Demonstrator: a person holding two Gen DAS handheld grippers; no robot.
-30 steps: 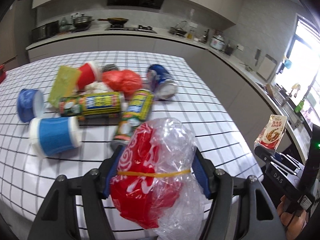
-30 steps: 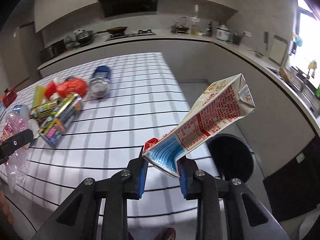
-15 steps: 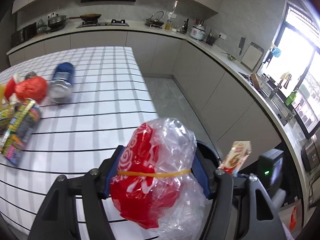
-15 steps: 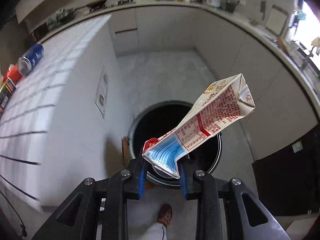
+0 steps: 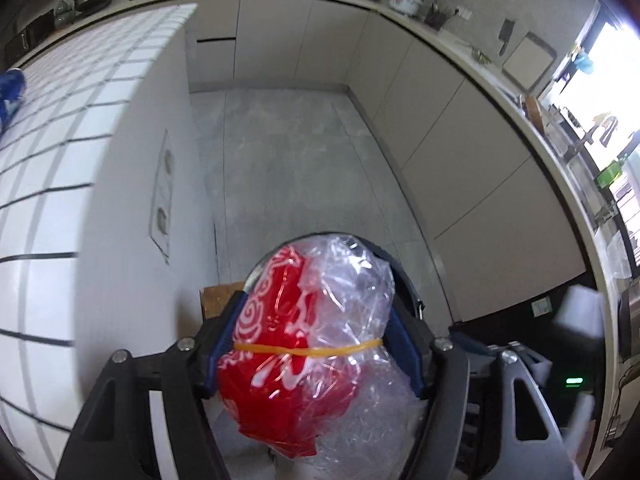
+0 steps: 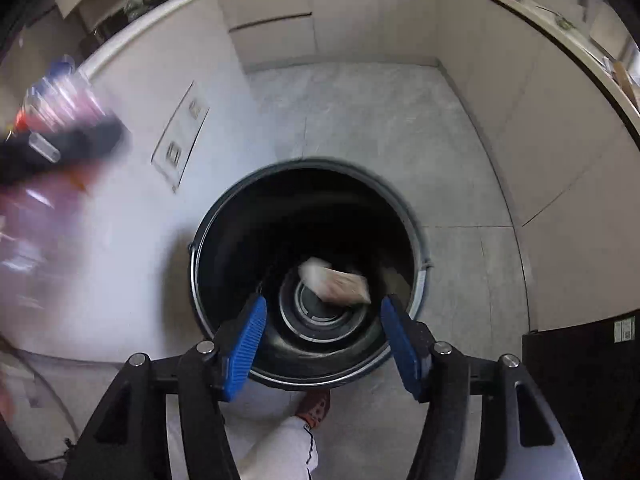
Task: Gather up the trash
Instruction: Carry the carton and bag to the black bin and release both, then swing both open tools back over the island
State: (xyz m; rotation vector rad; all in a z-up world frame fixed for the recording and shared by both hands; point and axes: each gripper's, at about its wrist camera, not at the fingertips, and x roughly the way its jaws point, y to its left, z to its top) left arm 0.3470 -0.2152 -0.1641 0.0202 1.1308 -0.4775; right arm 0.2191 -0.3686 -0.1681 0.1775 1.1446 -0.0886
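My left gripper [image 5: 312, 348] is shut on a red and clear plastic bag [image 5: 308, 344] tied with a yellow band, held above the floor over the black round bin, whose rim [image 5: 404, 280] peeks out behind the bag. My right gripper [image 6: 324, 340] is open and empty, right above the black bin [image 6: 224, 216]. The milk carton [image 6: 334, 280] lies blurred inside the bin near its bottom. The left gripper with its bag shows as a blur at the left of the right wrist view [image 6: 60, 136].
The white gridded table [image 5: 52, 168] stands at left, with a blue can [image 5: 10, 92] at its far edge. Its white side panel [image 6: 132, 184] is next to the bin. Grey cabinets [image 5: 460, 140] line the back and right. The person's foot [image 6: 316, 406] stands beside the bin.
My right gripper opened and the milk carton dropped into the bin. My left gripper carried the bag off the table toward the bin.
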